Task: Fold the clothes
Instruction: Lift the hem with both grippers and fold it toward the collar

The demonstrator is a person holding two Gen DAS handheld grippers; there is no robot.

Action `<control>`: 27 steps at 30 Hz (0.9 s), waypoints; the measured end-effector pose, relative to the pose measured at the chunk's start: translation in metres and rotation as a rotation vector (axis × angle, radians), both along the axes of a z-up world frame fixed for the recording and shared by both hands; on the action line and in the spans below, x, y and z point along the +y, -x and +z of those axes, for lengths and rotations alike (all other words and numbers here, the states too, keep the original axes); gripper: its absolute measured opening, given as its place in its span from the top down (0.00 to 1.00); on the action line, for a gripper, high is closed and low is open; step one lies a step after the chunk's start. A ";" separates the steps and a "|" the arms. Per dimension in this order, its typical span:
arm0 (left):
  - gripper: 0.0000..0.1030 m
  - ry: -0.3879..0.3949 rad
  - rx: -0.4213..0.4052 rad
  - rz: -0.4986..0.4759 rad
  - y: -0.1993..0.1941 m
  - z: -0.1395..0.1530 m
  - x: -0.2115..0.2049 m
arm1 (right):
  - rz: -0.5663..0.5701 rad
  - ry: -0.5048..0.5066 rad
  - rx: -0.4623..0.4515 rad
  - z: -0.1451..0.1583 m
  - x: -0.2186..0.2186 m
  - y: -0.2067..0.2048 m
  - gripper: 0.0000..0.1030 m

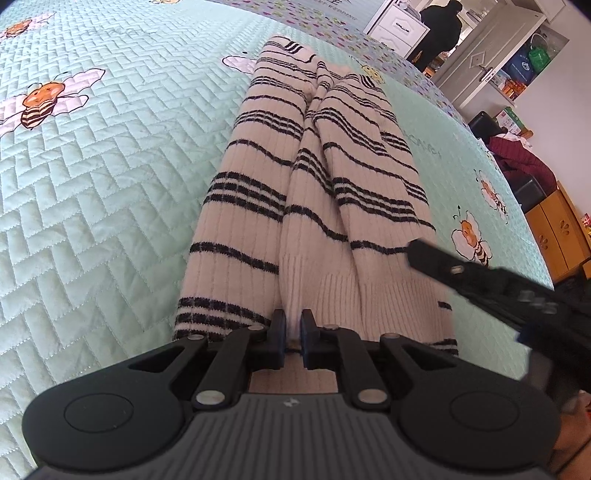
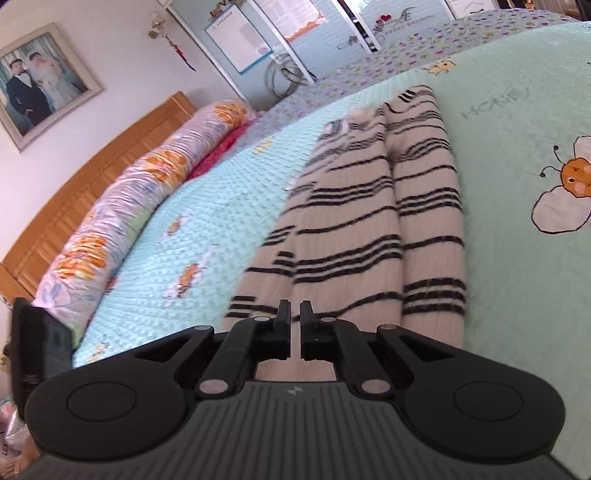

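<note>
A cream sweater with black stripes [image 1: 314, 192] lies folded lengthwise on the mint quilted bedspread [image 1: 110, 177], sleeves laid in along its middle. My left gripper [image 1: 293, 325] is shut on the sweater's near ribbed hem. The right gripper shows in the left wrist view [image 1: 480, 280] as a black arm at the sweater's right hem edge. In the right wrist view the sweater [image 2: 369, 221] stretches away, and my right gripper [image 2: 294, 317] has its jaws nearly closed at the near hem; the cloth between them is hard to make out.
A wooden headboard [image 2: 74, 192] and a rolled floral quilt [image 2: 140, 184] line the bed's far side. A person in black [image 1: 441, 29] stands by a door beyond the bed. A wooden cabinet [image 1: 557, 229] and dark clothes [image 1: 517, 158] sit at the right.
</note>
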State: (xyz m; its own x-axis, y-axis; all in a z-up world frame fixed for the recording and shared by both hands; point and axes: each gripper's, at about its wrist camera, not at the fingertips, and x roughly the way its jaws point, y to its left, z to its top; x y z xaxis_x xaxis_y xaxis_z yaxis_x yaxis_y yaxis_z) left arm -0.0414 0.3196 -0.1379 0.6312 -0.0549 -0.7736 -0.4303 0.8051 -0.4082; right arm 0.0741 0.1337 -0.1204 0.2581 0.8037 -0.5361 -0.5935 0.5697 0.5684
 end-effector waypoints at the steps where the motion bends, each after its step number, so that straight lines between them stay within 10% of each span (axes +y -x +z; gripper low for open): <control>1: 0.90 -0.002 0.001 -0.003 0.000 0.001 0.000 | -0.009 0.034 0.029 -0.013 0.003 -0.003 0.96; 7: 0.91 -0.062 0.010 -0.015 0.006 0.025 -0.005 | -0.015 -0.012 0.038 -0.035 -0.007 0.001 1.00; 15: 0.89 -0.122 -0.228 -0.105 -0.037 0.092 -0.020 | 0.034 -0.050 0.061 -0.038 -0.010 -0.004 1.00; 22: 0.89 -0.178 -0.193 -0.113 -0.168 0.014 -0.013 | -0.018 -0.150 0.106 -0.021 -0.028 -0.043 0.96; 27: 0.89 -0.117 -0.312 -0.058 -0.160 -0.023 0.002 | -0.050 -0.101 -0.062 0.003 -0.003 -0.121 0.94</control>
